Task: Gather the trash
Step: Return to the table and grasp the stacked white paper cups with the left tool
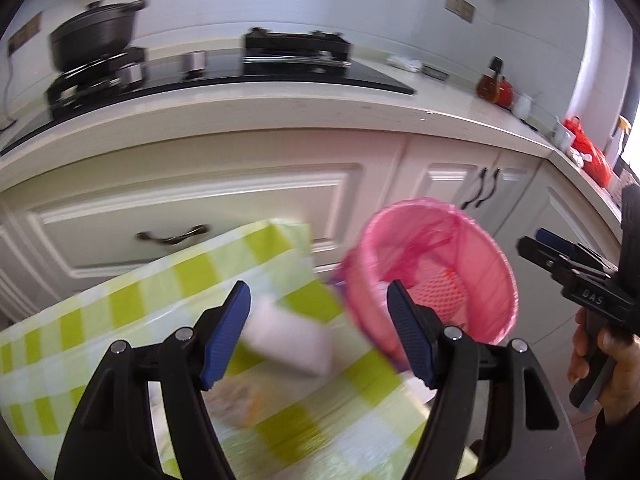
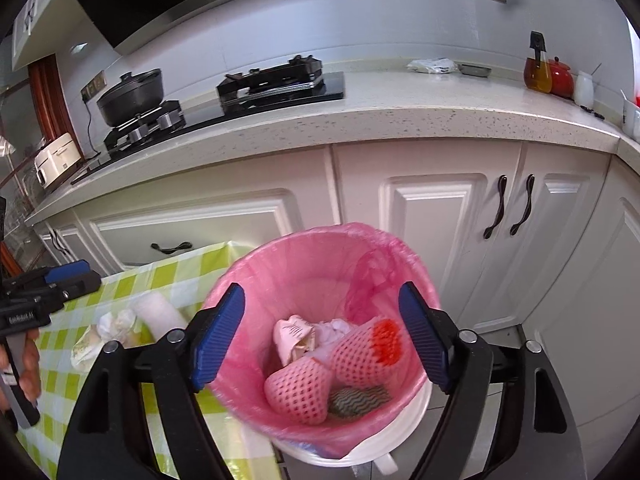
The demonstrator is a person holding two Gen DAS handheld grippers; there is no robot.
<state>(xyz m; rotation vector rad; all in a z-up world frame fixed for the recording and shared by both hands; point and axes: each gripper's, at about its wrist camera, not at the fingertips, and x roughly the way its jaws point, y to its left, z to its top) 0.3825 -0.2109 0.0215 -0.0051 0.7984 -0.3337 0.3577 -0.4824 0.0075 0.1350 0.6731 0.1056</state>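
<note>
A white bin with a pink liner (image 2: 320, 264) stands beside a table with a green checked cloth (image 2: 176, 276); it also shows in the left wrist view (image 1: 404, 240). Inside lie pink foam nets (image 2: 300, 392), white paper and a grey patterned scrap (image 2: 360, 398). My right gripper (image 2: 322, 340) is open and empty above the bin. My left gripper (image 1: 320, 332) is open and empty above the cloth (image 1: 132, 300), over a white foam piece (image 1: 288, 340). Crumpled paper (image 1: 240, 396) lies below it. The foam piece (image 2: 156, 308) and crumpled paper (image 2: 116, 324) also show in the right wrist view.
White kitchen cabinets (image 2: 440, 216) and a stone counter (image 2: 400, 116) stand behind the bin. A gas hob with a black pot (image 2: 132, 96) is at the left. Jars (image 2: 548, 76) stand on the counter's right. A red bag (image 1: 588, 152) lies at the far right.
</note>
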